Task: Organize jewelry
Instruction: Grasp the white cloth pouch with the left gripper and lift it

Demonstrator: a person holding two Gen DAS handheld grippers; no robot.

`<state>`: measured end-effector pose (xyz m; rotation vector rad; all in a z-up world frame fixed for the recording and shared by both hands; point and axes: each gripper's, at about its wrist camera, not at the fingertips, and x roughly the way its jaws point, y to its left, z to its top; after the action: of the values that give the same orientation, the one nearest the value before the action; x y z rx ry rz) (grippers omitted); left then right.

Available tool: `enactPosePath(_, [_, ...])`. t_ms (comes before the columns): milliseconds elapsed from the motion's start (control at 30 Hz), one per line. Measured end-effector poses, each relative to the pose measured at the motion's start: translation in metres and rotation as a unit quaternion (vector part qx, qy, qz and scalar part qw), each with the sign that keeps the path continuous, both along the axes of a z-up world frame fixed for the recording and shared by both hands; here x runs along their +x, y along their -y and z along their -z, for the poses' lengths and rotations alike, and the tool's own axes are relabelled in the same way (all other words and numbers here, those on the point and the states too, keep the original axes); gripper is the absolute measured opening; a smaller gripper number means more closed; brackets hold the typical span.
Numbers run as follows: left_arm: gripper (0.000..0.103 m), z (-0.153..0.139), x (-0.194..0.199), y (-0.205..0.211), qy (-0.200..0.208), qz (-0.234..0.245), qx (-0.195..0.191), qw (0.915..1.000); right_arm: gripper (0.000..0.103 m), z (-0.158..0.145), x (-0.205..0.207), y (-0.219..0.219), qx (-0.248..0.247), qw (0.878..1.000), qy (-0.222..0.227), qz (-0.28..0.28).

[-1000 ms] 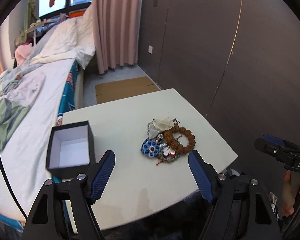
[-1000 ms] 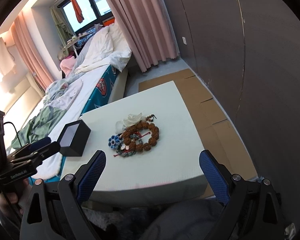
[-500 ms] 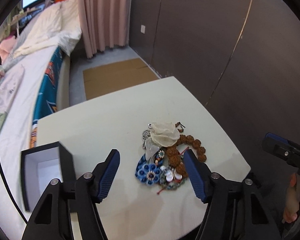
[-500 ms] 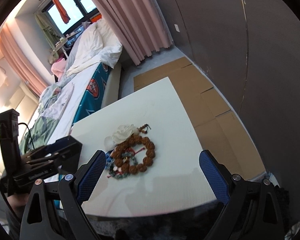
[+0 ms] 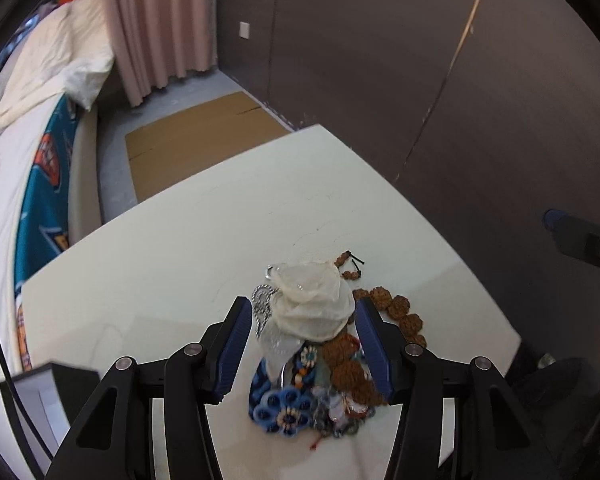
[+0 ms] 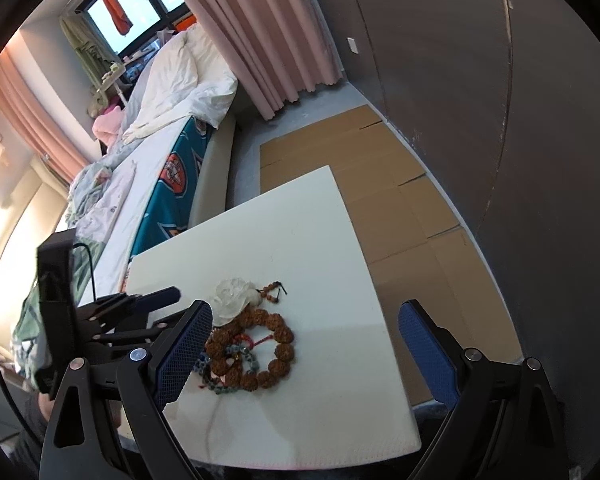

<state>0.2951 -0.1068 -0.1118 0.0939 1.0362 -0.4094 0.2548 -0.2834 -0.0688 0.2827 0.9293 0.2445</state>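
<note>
A heap of jewelry lies on a white table (image 5: 180,248): a white flower piece (image 5: 312,304), a brown bead bracelet (image 5: 396,312), a blue flower ornament (image 5: 280,408) and a silver chain. My left gripper (image 5: 304,324) is open, its blue pads on either side of the white flower piece, just above the heap. My right gripper (image 6: 304,348) is open and wide, held above the table with the brown bead bracelet (image 6: 276,344) and white flower piece (image 6: 232,296) in front of it. The left gripper (image 6: 148,304) shows at the left in the right wrist view.
An open black box with a white lining (image 5: 40,404) stands at the table's near left corner. A bed (image 6: 148,160) lies left of the table. Flat cardboard (image 6: 380,200) covers the floor beyond. A dark wall (image 5: 420,80) runs along the right.
My left gripper has moved forward and down over the heap and narrowed around the white flower piece. My right gripper has come closer to the table, still wide open.
</note>
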Motion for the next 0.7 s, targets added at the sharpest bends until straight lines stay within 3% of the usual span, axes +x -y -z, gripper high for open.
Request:
enactPosePath(167, [0.055,0.016,0.01,0.016,-0.017,0.02,0.018,0.9995,0.095,0.013,-0.002,0.006,0.007,1.0,-0.022,0.016])
enactPosePath(233, [0.029,0.02,0.01,0.02,-0.016,0.029,0.02,0.9993,0.095,0.016,-0.001,0.008,0.002,0.999,-0.028,0.023])
enactPosePath(267, [0.002,0.023,0.011,0.019,-0.017,0.028,0.03,0.999,0.095,0.017,0.0,0.009,0.002,0.999,-0.03,0.026])
enactPosePath(400, [0.0,0.018,0.015,0.005,-0.02,0.015,-0.009,0.9996,0.095,0.027,0.004,0.008,0.012,0.998,-0.048,0.035])
enactPosePath(700, [0.0,-0.037,-0.002,-0.033,0.028,-0.014,-0.07,0.997,0.09,0.038,0.008,-0.022,0.059,0.996,-0.067,0.001])
